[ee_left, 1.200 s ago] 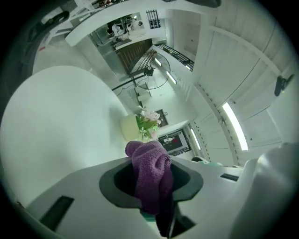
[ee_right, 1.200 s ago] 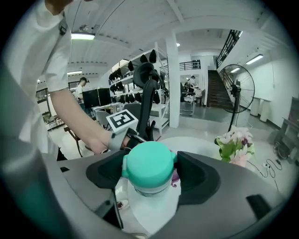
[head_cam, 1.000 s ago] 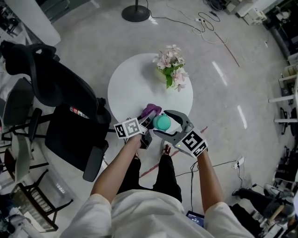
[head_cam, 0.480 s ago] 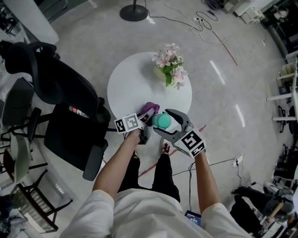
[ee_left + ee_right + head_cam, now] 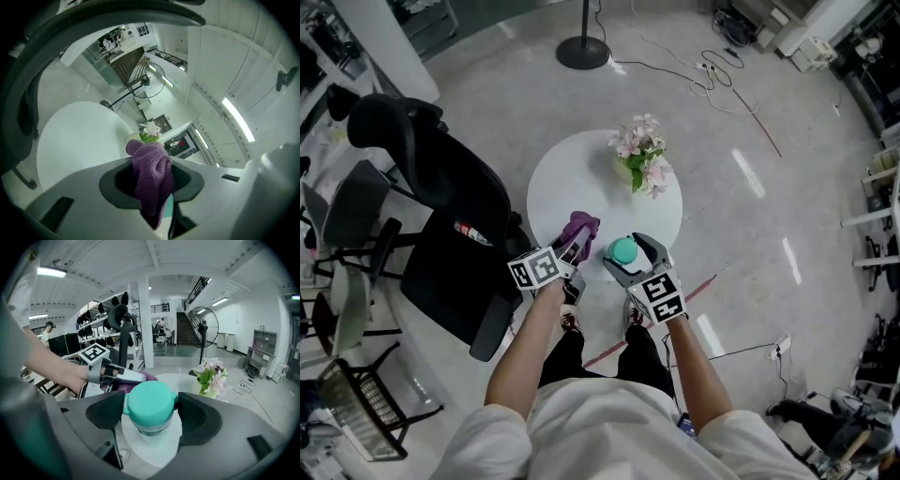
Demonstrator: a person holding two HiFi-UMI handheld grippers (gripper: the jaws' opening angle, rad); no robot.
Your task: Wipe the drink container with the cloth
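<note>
Gripping the bottle [image 5: 152, 433] by its teal lid [image 5: 150, 401], the right gripper [image 5: 630, 258] has its jaws spread wide, at the table's [image 5: 581, 178] near edge. The left gripper [image 5: 574, 244] pinches the cloth [image 5: 150, 176] tightly, near the bottle but apart. Wiping seems not yet started; all of it remains.

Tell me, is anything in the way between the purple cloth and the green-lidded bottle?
No, nothing visible. The cloth in the left tongs and the drink container in the right tongs are apart, with only bare table between them.
</note>
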